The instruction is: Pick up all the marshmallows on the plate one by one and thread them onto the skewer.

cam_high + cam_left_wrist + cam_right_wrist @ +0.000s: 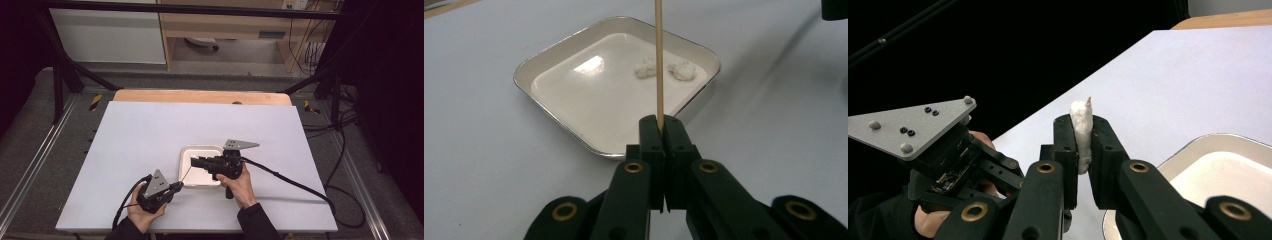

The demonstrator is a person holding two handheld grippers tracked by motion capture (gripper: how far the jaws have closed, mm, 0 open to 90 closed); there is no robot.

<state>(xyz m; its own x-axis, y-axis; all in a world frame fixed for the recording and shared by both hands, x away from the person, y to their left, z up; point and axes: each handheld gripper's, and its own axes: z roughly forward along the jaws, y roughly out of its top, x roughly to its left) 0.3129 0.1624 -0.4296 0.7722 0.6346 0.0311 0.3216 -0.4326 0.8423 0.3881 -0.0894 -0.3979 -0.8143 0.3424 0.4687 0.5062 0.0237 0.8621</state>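
Black jaws of the left gripper (663, 131) stand pressed together at the bottom of the left gripper view, clamped on the lower end of a thin wooden skewer (658, 65) that rises straight up out of them. Beyond it on the white table (150, 135) sits a shallow white square tray (549, 52), with two small white fluffy lumps (645, 67) lying near its far corner, close together but apart.

In the right gripper view, the right gripper (1082, 131) is closed narrowly on a third white lump (1081, 131), which looks like a cotton-like or marshmallow-like piece; what it is made of I cannot tell. A small pale point (1089, 101) pokes out at its top, most likely the skewer's tip coming through. From the high view, the right gripper hangs over the tray while the left one sits just off the tray's near-left corner, the skewer slanting between them.

By my judgement, the step in hand is threading the held piece onto the skewer. The next move calls for keeping the stick steady and in line, then pushing the piece further down it without bending or snapping the thin wood, before letting go to fetch another lump from the tray.
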